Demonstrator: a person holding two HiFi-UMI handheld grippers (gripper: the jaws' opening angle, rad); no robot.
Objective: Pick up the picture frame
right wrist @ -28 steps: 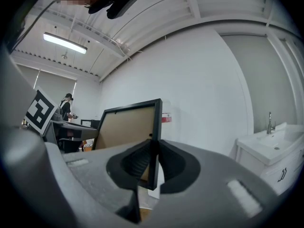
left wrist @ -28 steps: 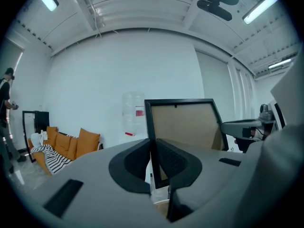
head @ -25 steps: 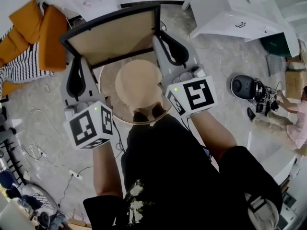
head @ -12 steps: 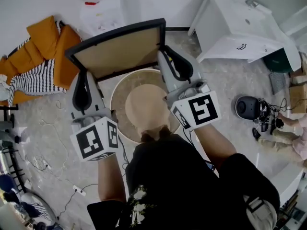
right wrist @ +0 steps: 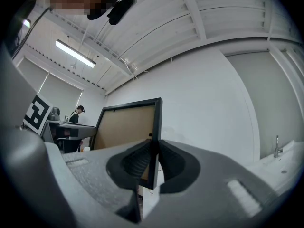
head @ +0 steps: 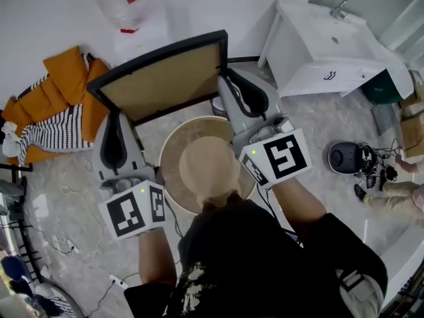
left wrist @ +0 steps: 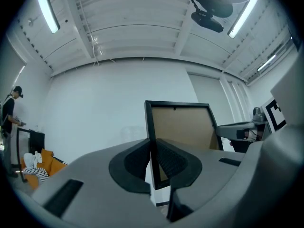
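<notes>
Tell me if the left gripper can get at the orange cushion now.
Probably not: the left gripper has its jaws shut on the picture frame, and the orange cushion lies well off to its side.

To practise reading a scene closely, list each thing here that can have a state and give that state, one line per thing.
picture frame: held upright in the air, brown backing toward the person.
left gripper: shut on the frame's left edge.
right gripper: shut on the frame's right edge.
round table: standing on the floor below the frame.
orange cushions: heaped on the floor.
</notes>
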